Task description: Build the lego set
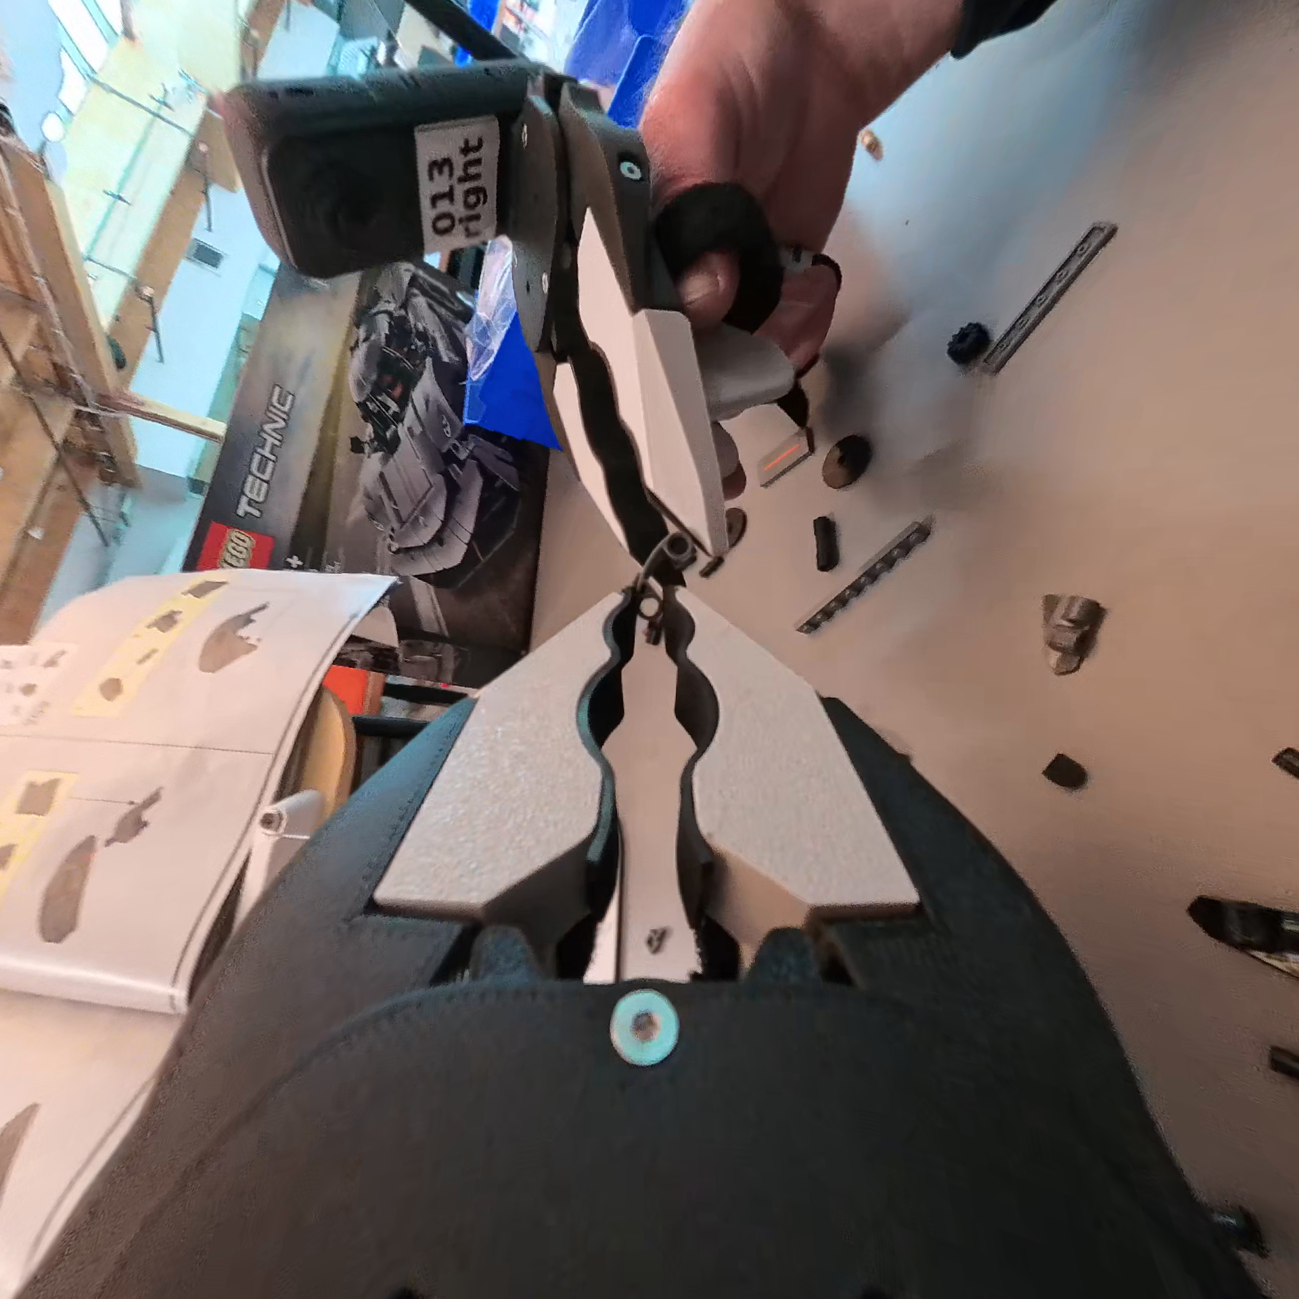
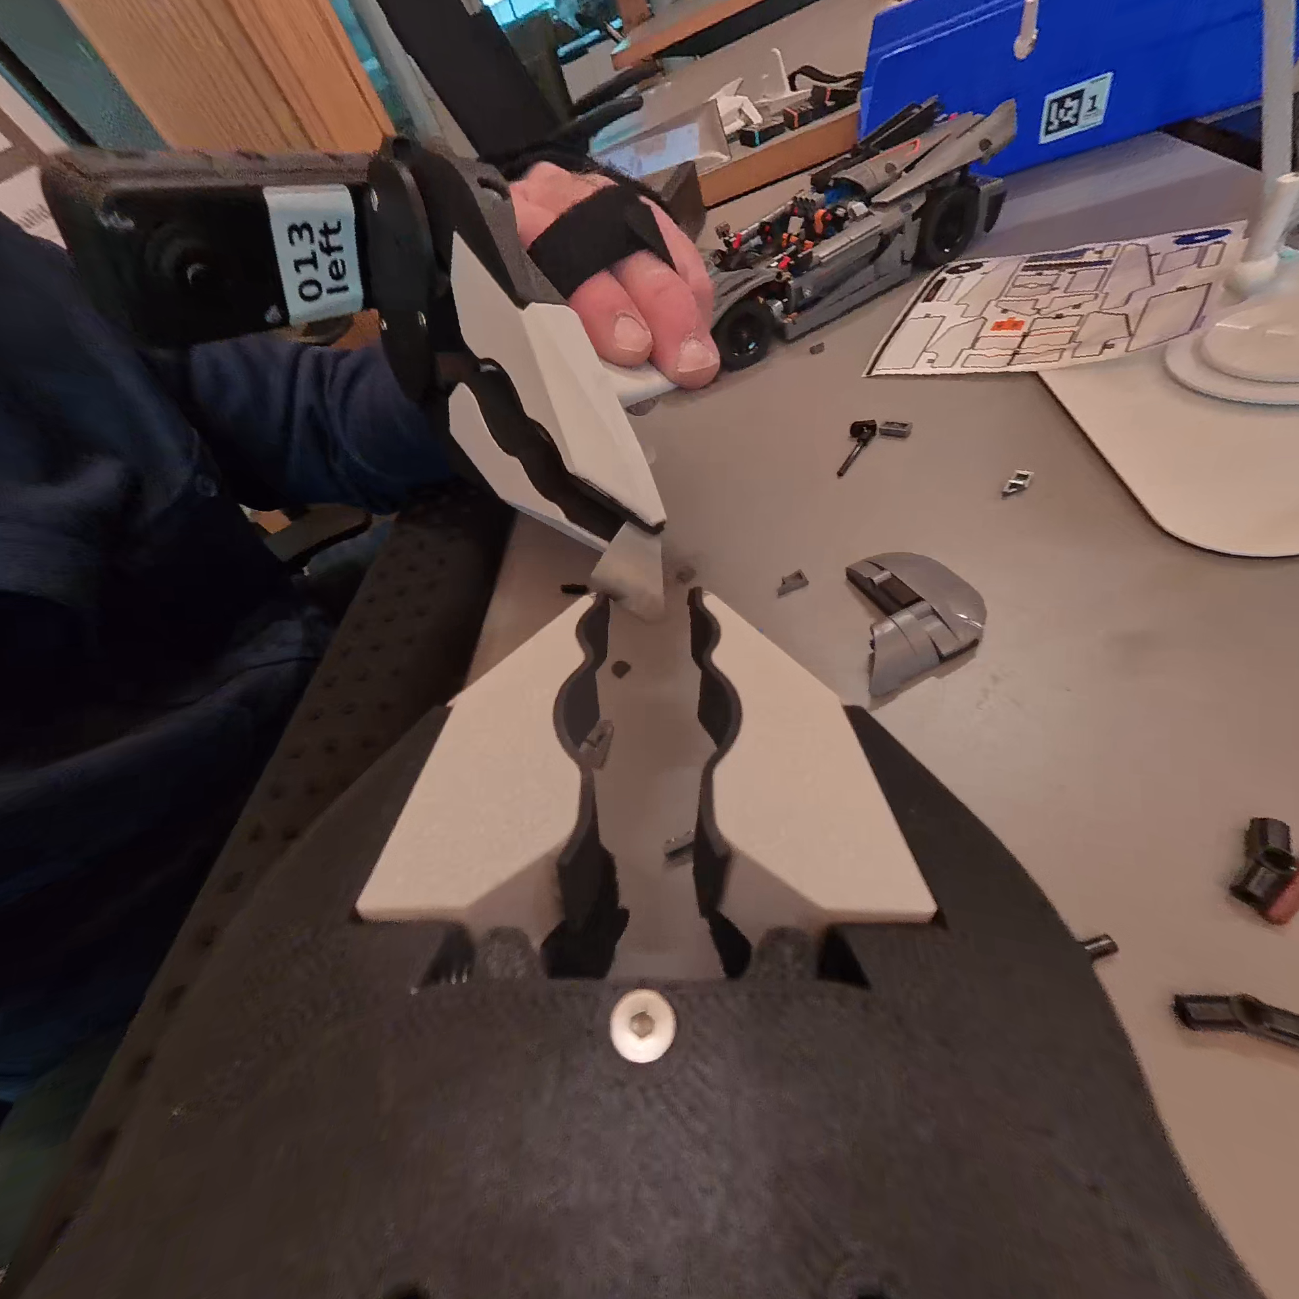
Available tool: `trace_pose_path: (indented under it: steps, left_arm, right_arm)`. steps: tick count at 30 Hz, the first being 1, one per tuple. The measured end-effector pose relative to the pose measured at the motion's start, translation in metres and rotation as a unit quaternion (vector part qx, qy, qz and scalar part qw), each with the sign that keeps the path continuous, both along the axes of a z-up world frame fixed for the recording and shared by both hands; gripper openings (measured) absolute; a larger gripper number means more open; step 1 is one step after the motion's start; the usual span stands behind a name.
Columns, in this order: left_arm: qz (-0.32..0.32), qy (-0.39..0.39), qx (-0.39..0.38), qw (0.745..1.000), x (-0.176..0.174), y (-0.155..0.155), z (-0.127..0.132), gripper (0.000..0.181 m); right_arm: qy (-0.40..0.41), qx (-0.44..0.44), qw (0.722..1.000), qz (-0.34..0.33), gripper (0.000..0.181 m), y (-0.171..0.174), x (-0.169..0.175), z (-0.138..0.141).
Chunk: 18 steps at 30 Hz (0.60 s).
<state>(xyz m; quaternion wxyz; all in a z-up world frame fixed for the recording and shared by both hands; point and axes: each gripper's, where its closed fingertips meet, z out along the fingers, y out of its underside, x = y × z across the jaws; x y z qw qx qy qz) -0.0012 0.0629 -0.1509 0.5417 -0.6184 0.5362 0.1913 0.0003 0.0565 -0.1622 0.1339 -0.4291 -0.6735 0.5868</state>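
The car (image 2: 857,246) looks largely built; parts (image 1: 864,576) lie loose; the left gripper (image 1: 650,611) seemingly pinches a small piece (image 2: 632,573); the right gripper's (image 2: 647,597) jaws stand apart.

The left gripper (image 2: 632,555) pinches a small light grey plastic piece (image 2: 630,573) between the right gripper's (image 2: 647,597) parted black fingers (image 2: 713,675).

An office-like workshop or lab is showing here: a grey tabletop (image 2: 914,492) is stretching ahead of the right claw (image 2: 650,597), blue storage bins (image 2: 1054,70) are standing far beyond it, and wooden panelling (image 2: 232,77) is rising to its upper left.
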Motion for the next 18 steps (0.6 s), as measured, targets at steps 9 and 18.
trace_pose_path:
  steps: [9,18]
  left_arm:
    - [-0.006,0.045,0.042,0.998,0.004,-0.003,0.006,0.005]
    - [-0.004,0.076,0.066,0.995,0.005,-0.004,0.006,0.005]
  right_arm:
    - [0.025,-0.031,0.999,0.026,0.019,-0.003,0.006,0.010]
    - [0.027,-0.050,0.998,0.032,0.017,-0.002,0.009,0.014]
